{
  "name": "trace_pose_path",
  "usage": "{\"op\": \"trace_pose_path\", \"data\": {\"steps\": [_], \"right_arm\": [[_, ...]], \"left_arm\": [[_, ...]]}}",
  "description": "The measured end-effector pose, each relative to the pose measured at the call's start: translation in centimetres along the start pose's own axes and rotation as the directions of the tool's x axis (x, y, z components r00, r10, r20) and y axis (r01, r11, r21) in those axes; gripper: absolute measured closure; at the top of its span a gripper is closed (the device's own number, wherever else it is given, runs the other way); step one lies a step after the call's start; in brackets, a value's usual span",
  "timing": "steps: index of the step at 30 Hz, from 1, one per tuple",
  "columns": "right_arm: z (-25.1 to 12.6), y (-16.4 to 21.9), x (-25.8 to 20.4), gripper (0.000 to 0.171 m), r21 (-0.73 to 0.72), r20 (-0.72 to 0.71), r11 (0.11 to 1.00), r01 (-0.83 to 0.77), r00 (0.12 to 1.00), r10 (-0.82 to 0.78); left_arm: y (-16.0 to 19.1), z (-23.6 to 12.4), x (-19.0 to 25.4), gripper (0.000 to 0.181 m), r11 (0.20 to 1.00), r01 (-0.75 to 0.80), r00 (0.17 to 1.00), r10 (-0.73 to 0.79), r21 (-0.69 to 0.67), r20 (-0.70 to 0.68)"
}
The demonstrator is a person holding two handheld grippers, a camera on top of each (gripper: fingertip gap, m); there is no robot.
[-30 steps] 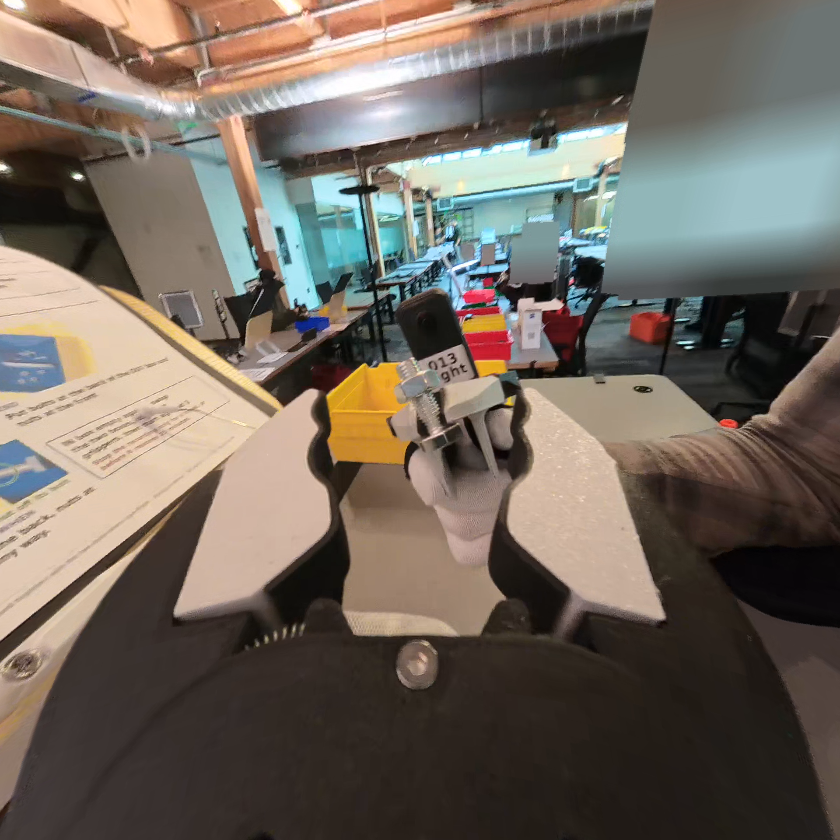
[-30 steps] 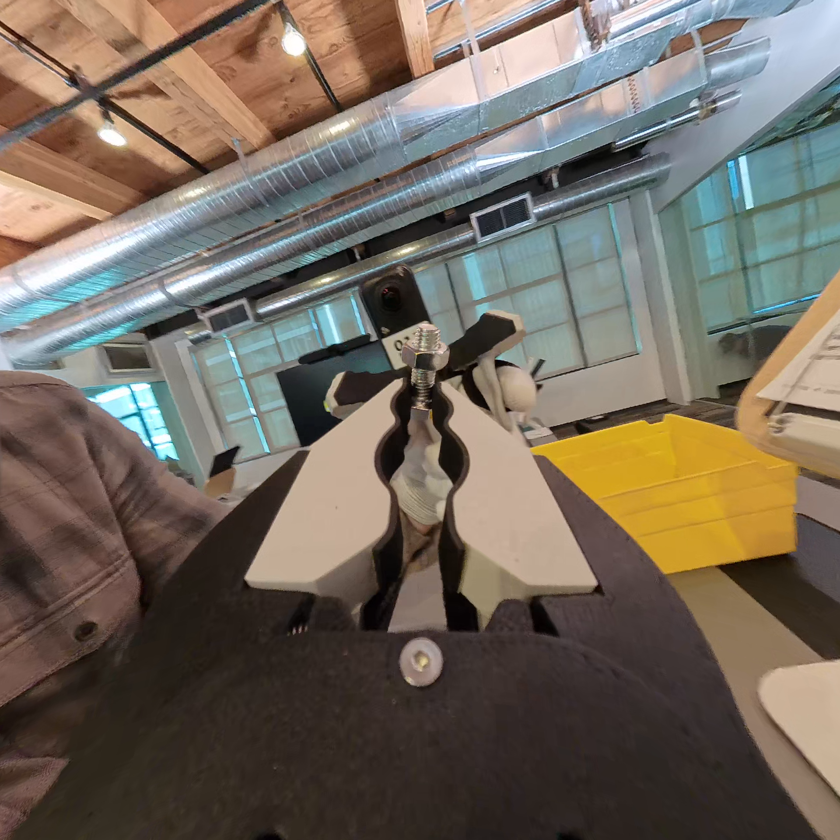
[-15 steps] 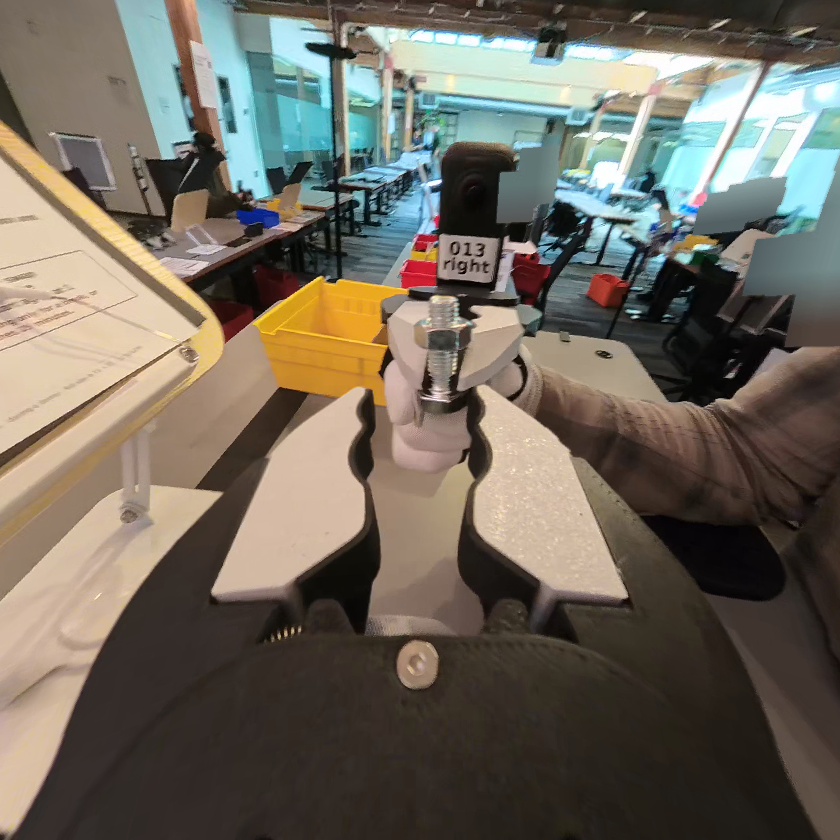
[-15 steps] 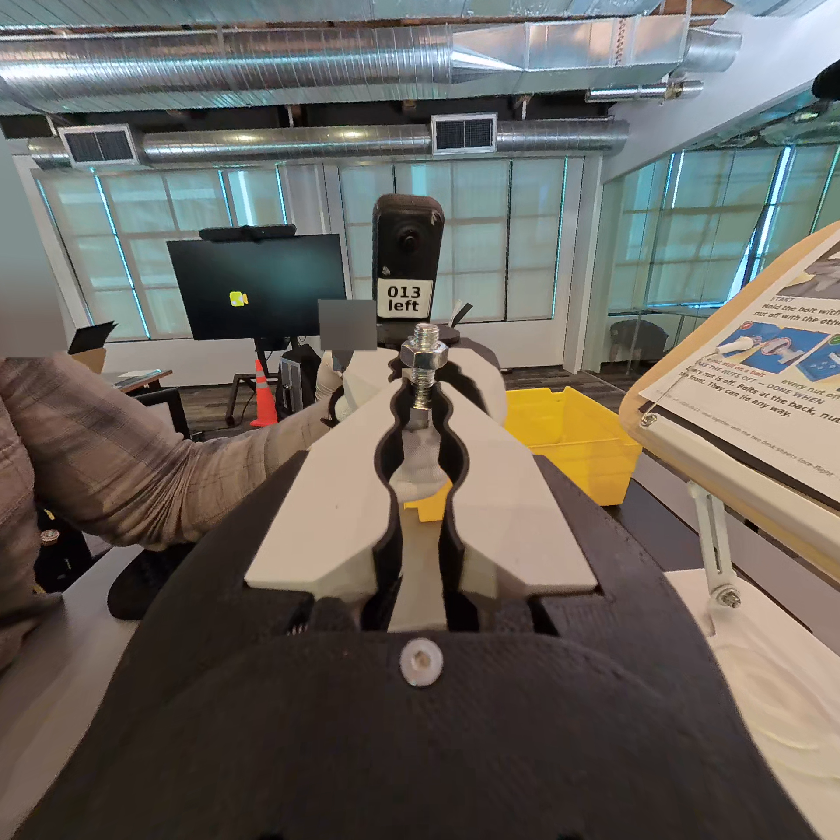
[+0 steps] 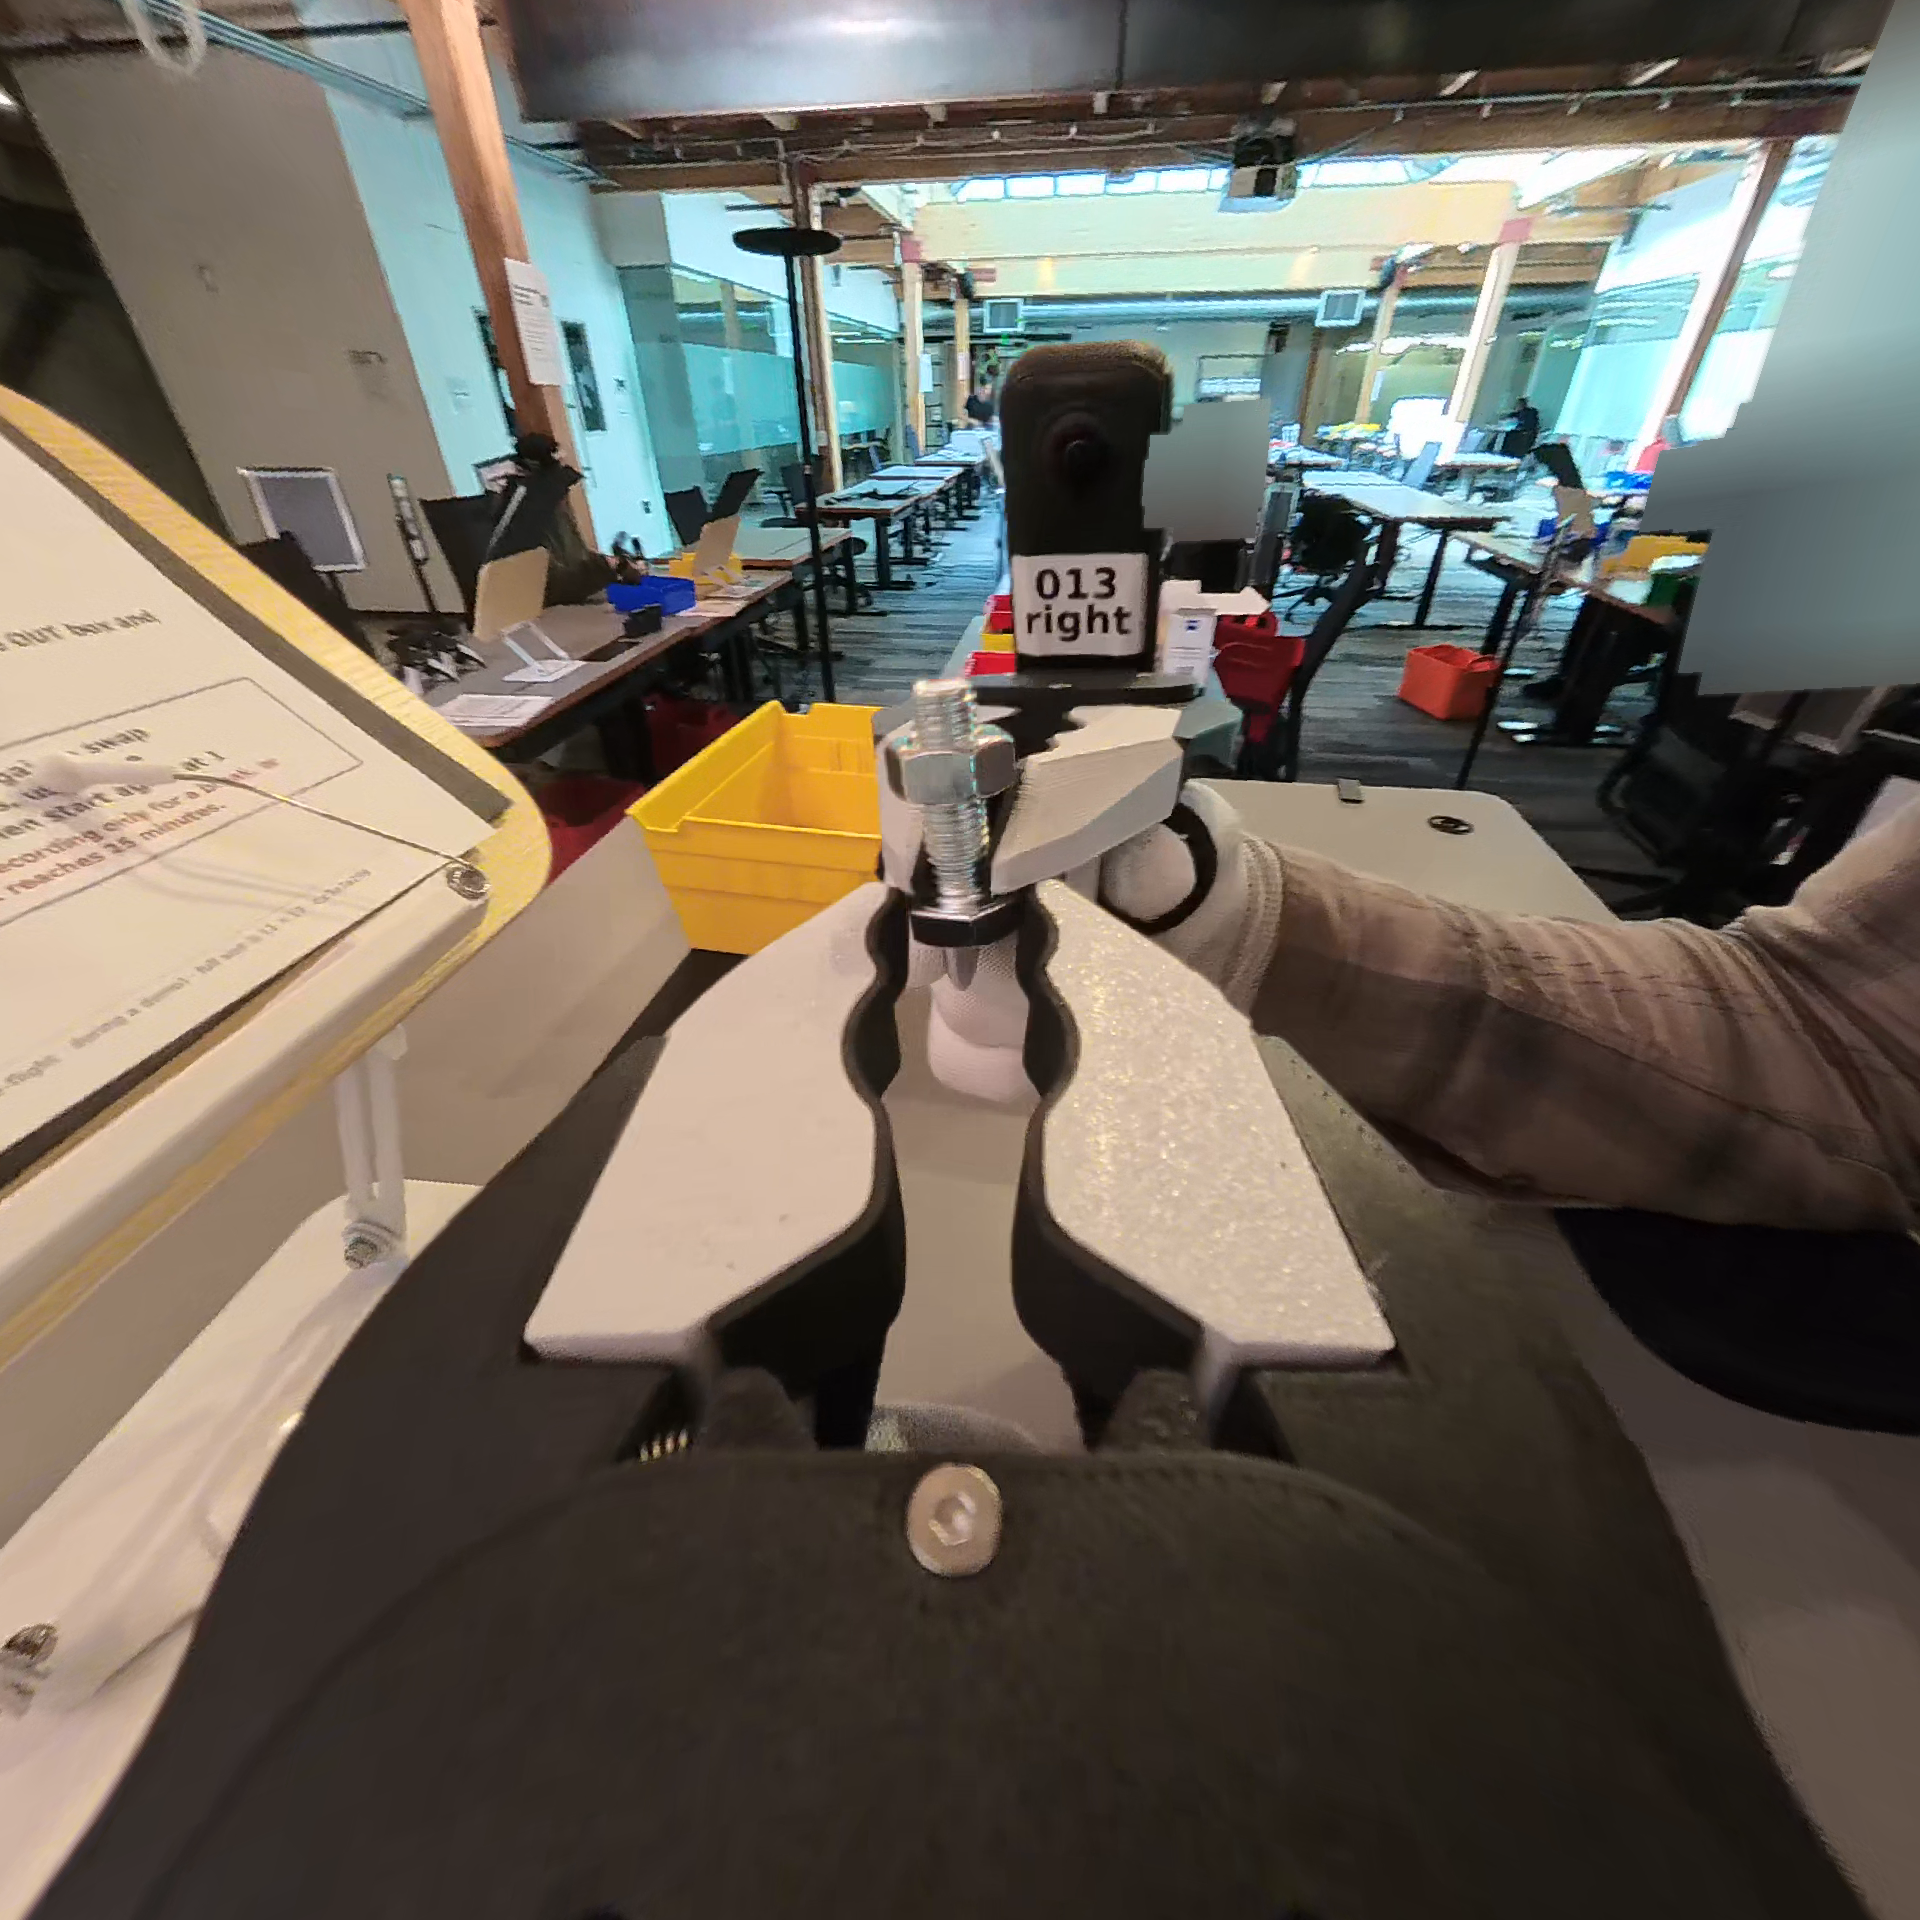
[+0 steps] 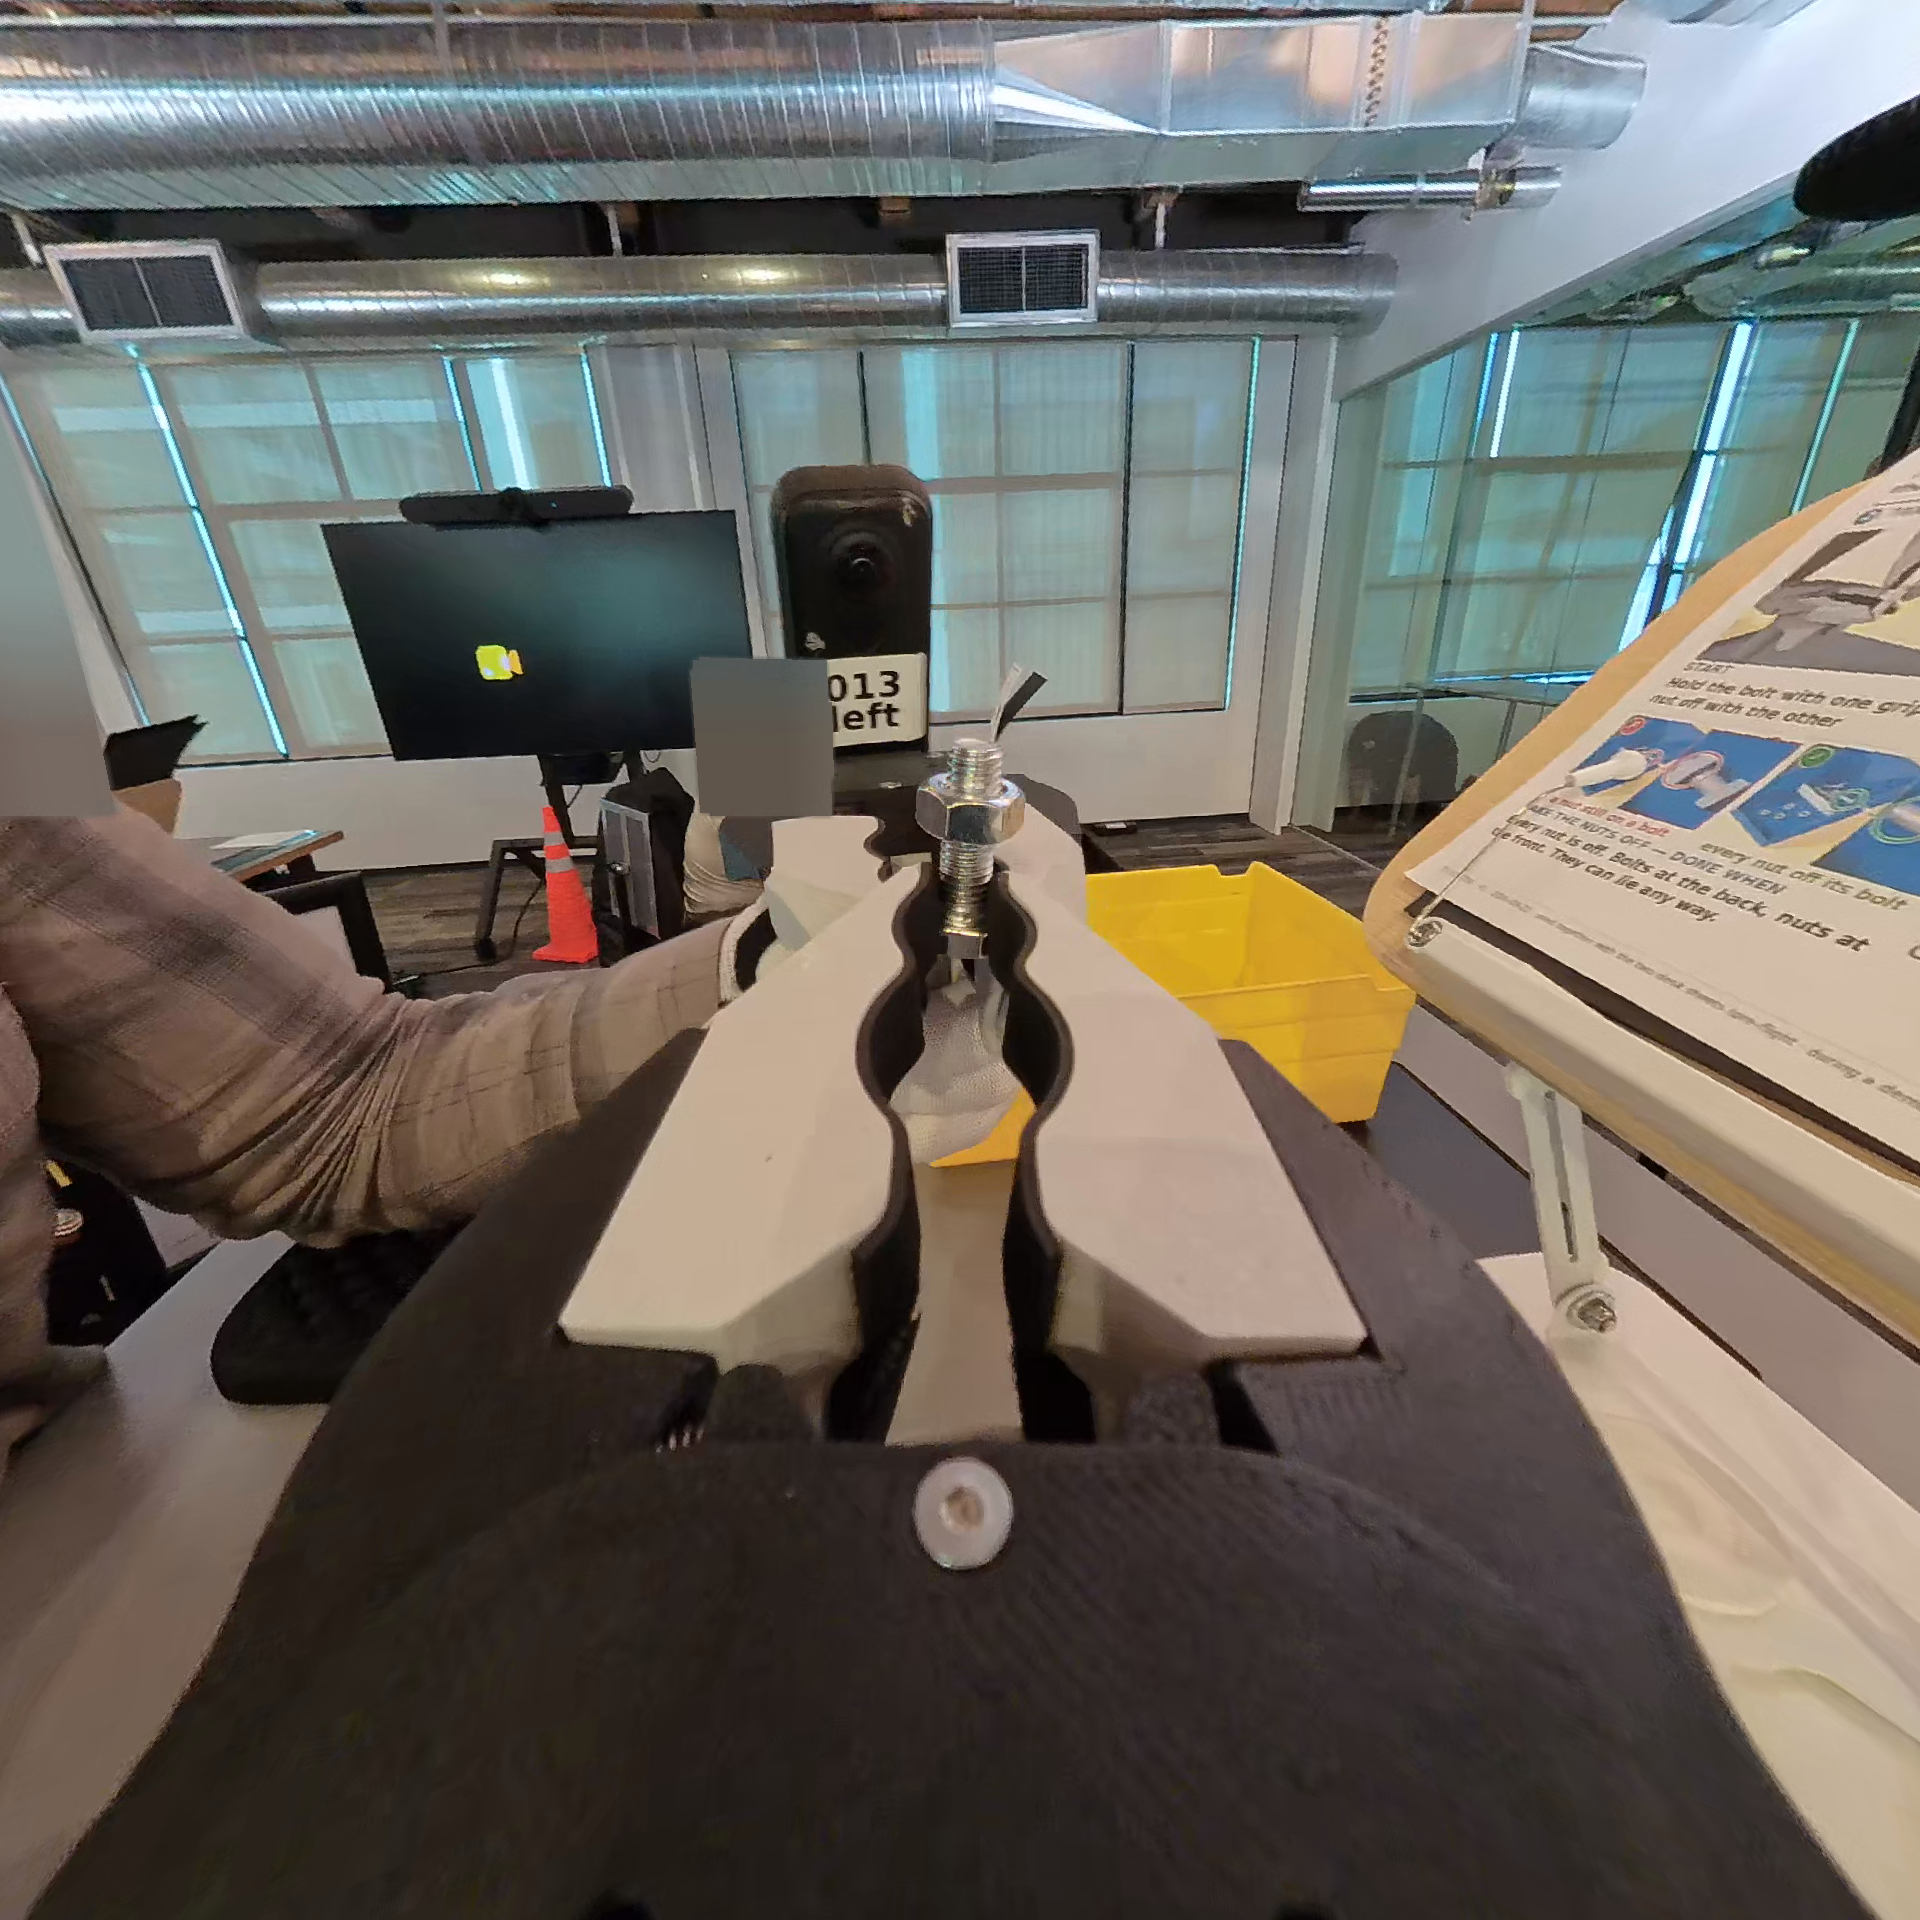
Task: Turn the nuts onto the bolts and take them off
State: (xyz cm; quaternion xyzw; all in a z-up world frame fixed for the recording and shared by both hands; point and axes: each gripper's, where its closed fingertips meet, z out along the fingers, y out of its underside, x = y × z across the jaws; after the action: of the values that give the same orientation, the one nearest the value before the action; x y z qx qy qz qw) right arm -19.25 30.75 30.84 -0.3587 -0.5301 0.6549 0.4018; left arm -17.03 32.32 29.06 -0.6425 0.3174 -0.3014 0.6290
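Observation:
A silver bolt (image 5: pixel 951 842) stands upright in the air with a silver hex nut (image 5: pixel 951 769) threaded near its top. My right gripper (image 6: pixel 961 904) is shut on the bolt's threaded shank (image 6: pixel 966 883), below the nut (image 6: pixel 969 810). One of its grey fingers (image 5: pixel 1091 800) shows in the left wrist view. My left gripper (image 5: pixel 961 914) faces it. Its jaws are narrowed around the bolt's dark hex head, with a thin gap still showing at the pads. Its white fingers (image 6: pixel 810 873) show behind the bolt in the right wrist view.
A yellow bin (image 5: pixel 769 831) stands on the grey table (image 5: pixel 1403 831) behind the grippers and also shows in the right wrist view (image 6: pixel 1278 966). A tilted instruction board (image 5: pixel 208 831) on a white stand is at one side. A person's plaid sleeve (image 5: pixel 1558 1039) reaches in. The grippers are tip to tip, or close to it.
My left jaws have closed in from wide open to narrow around the bolt's lower end. Both grippers tilted down to level. My right gripper has kept its grip on the bolt.

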Motion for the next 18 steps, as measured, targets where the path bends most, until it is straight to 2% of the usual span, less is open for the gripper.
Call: {"op": "trace_pose_path", "data": {"steps": [7,12,18], "right_arm": [[-0.5,0.4,0.1,0.164,-0.074,-0.023,0.997,0.027,0.999,-0.029],[-0.8,0.8,0.3,0.164,-0.131,-0.043,0.990,0.049,0.998,-0.055],[-0.8,0.9,0.5,0.164,-0.144,-0.059,0.989,0.045,0.997,-0.054]], "left_arm": [[0.4,0.5,-0.2,0.158,0.999,-0.038,0.999,0.038,0.007,0.028],[1.0,0.7,-0.1,0.163,0.999,-0.040,0.999,0.040,-0.013,0.017],[1.1,0.8,-0.3,0.163,0.999,-0.030,0.999,0.029,0.014,0.017]]}}
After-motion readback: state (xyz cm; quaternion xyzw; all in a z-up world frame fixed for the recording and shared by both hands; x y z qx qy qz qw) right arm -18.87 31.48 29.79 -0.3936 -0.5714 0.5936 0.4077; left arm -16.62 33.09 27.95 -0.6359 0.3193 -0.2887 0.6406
